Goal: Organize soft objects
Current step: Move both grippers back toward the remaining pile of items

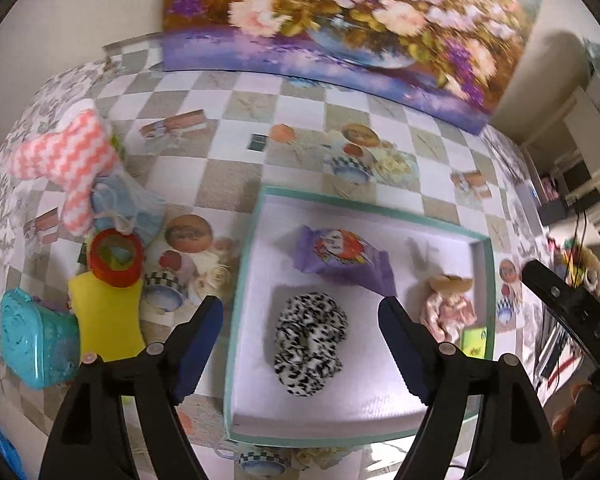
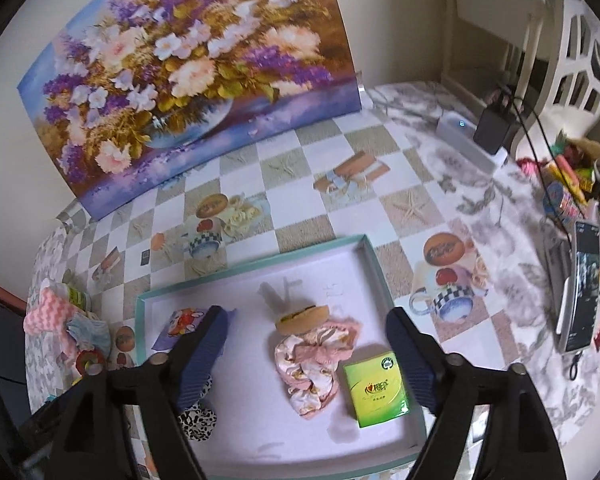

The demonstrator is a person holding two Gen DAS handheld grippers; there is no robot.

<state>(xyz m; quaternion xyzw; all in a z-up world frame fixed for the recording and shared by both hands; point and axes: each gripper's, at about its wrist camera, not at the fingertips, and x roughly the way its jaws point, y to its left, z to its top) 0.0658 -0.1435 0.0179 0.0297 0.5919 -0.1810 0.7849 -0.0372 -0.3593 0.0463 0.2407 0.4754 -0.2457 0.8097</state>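
Note:
A shallow teal-rimmed box (image 1: 246, 248) with a white floor lies on the table; it also shows in the right wrist view (image 2: 374, 264). In it lie a black-and-white leopard scrunchie (image 1: 308, 342), a purple packet (image 1: 340, 258), a pink doll with a straw hat (image 1: 450, 304) (image 2: 314, 346) and a green tissue pack (image 2: 378, 394). My left gripper (image 1: 302, 312) is open and empty above the scrunchie. My right gripper (image 2: 306, 330) is open and empty above the doll. Left of the box lie a pink-and-white zigzag plush (image 1: 70, 160), a light blue cloth (image 1: 130, 204) and a yellow sponge (image 1: 106, 320).
A red ring toy (image 1: 116, 256) and a teal plastic case (image 1: 32, 338) sit by the sponge. A flower painting (image 2: 188, 76) leans at the table's back. A phone (image 2: 582, 288), a charger (image 2: 494, 128) and clutter lie at the right.

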